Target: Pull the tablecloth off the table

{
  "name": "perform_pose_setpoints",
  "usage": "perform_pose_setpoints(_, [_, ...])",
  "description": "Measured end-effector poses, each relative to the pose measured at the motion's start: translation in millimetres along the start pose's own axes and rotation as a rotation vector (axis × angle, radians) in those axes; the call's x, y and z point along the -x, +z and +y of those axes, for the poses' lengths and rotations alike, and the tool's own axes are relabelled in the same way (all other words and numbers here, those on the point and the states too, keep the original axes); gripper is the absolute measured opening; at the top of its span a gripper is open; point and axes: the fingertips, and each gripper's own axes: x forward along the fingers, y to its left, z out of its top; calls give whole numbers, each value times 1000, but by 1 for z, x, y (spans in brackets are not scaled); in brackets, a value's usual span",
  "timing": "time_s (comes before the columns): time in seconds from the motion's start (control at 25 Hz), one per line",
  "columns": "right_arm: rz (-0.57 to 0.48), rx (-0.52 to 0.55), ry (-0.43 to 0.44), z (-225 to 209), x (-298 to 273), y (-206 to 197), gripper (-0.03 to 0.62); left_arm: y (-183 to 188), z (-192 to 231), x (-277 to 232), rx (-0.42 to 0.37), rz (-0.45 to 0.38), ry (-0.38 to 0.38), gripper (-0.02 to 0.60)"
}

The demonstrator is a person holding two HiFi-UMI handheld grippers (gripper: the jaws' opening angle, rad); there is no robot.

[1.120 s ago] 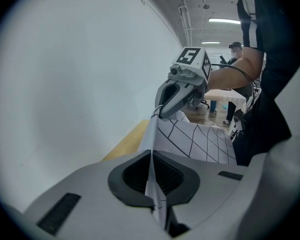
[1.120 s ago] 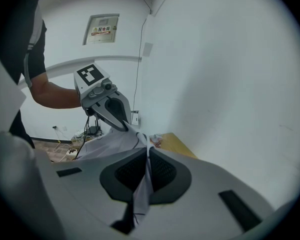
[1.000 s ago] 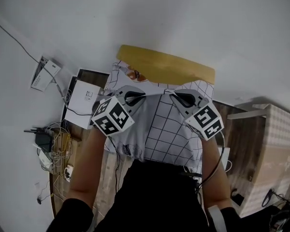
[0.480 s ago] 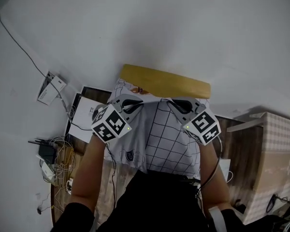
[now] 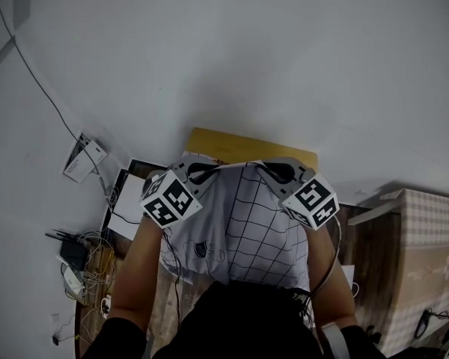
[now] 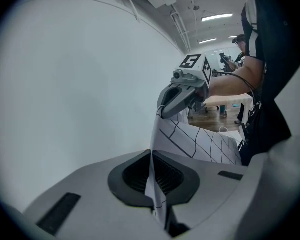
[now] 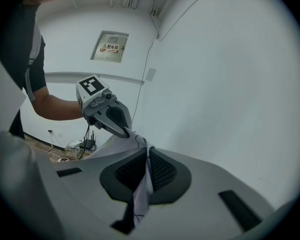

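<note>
The white tablecloth point(image 5: 247, 226) with a black grid hangs in front of the person, held up by its top edge between both grippers. My left gripper point(image 5: 199, 172) is shut on the cloth's left corner, which is pinched between its pads point(image 6: 152, 184). My right gripper point(image 5: 275, 172) is shut on the right corner point(image 7: 142, 184). Each gripper view shows the other gripper biting the same edge: the right gripper point(image 6: 163, 113) and the left gripper point(image 7: 127, 131). Behind the raised cloth, only the far strip of the yellow wooden table point(image 5: 247, 145) shows.
A white wall fills the far side. Cables and a power strip point(image 5: 78, 253) lie on the wooden floor at the left, near a white box point(image 5: 84, 158) and a white board point(image 5: 127, 200). A checked-cloth-covered piece of furniture point(image 5: 426, 234) stands at the right.
Both grippers have stayed shut on the cloth and carried its edge higher. The cloth now hides more of the yellow table top. The head view has tilted up toward the wall.
</note>
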Motion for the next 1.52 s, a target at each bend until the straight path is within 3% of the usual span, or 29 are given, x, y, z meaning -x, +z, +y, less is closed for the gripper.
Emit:
perform_pose_setpoints(0.56, [-86, 72, -26, -14, 23, 70, 21, 56, 30, 38, -69, -65, 62, 11])
perform_pose_setpoints(1.52, [-167, 152, -97, -34, 62, 173, 21, 141, 74, 90, -88, -211, 85, 12])
